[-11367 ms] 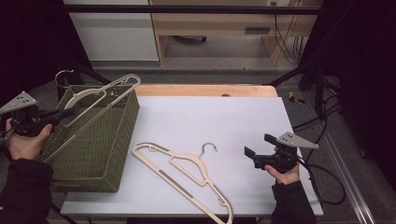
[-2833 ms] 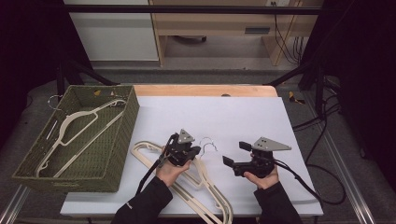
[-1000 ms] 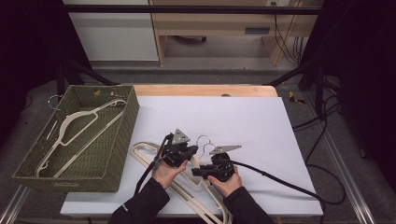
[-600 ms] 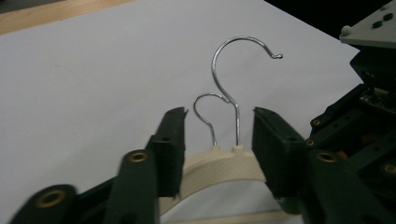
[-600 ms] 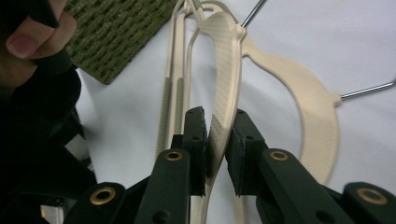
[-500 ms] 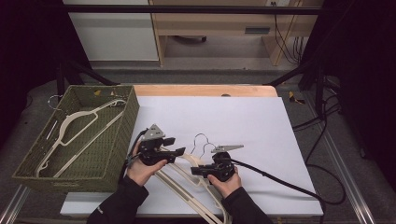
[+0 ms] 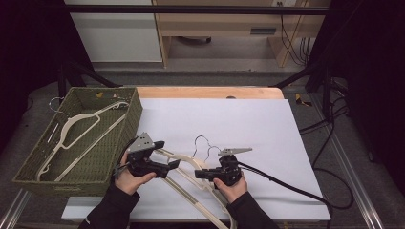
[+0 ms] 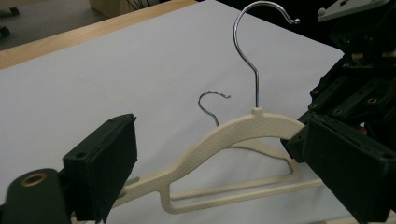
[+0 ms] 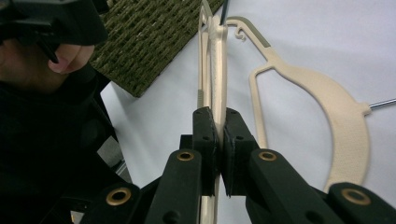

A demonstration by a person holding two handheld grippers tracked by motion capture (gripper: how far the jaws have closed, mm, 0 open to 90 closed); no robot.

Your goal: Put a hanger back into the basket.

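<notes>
The right gripper [image 9: 217, 135] is clamping the upper cream hanger [image 8: 243, 130] at lower centre; the left gripper [image 7: 173, 164], jaws just opening, is releasing it and should be clearing sideways before lifting.

From the high view I can't separate the two cream hangers [image 7: 191, 164] where they overlap; the lower arm runs off the bottom edge between my forearms. My right hand [image 7: 229, 183] covers the bar its tool [image 7: 199, 173] pinches. In the right gripper view the held hanger [image 9: 217, 70] stands edge-on, its shape unreadable and its hook cut by the top edge. In the left gripper view the right tool [image 8: 359, 88] is cropped at the frame's side
</notes>
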